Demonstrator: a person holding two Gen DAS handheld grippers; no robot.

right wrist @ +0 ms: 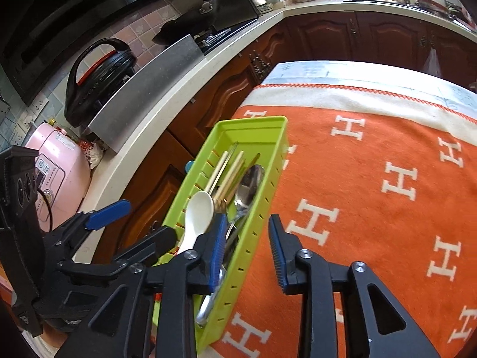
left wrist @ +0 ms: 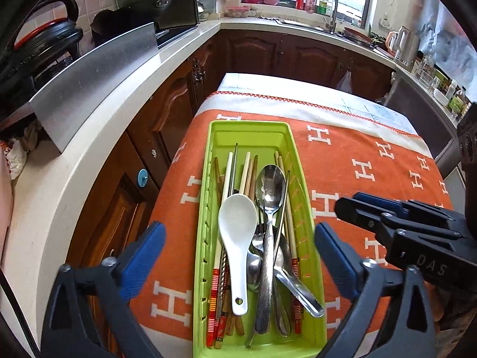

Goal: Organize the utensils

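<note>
counter [left wrist: 98,161]: pale stone top, runs along the far left and bends round the back of the room, wood cabinet doors under it. A narrow strip of room sits between it and the table.
table [left wrist: 372,161]: orange cloth with white H letters. Its left edge falls away toward the cabinets, and the far edge has a white band with red stitching.
tray [left wrist: 217,132]: lime green, long and narrow, lying lengthwise close to the table's left edge, pretty much parallel to it.
what's in the tray: white spoon [left wrist: 237,226] on the left side, bowl pointing to the far end; big metal spoon [left wrist: 269,200] just right of it, more metal spoons piled underneath; chopsticks [left wrist: 249,170] along both sides and poking out toward the far end.
left gripper [left wrist: 238,261]: wide open, nothing held. Its blue pads straddle the near half of the tray, one off each long side, not touching it as far as I can see.
right gripper [right wrist: 246,253]: part open, empty. In its own view the tray's right wall sits in the gap, left pad over the tray, right pad over the cloth; can't say if a pad brushes the wall.
open room: everything right of the tray is bare cloth, all the way to the right edge.
</note>
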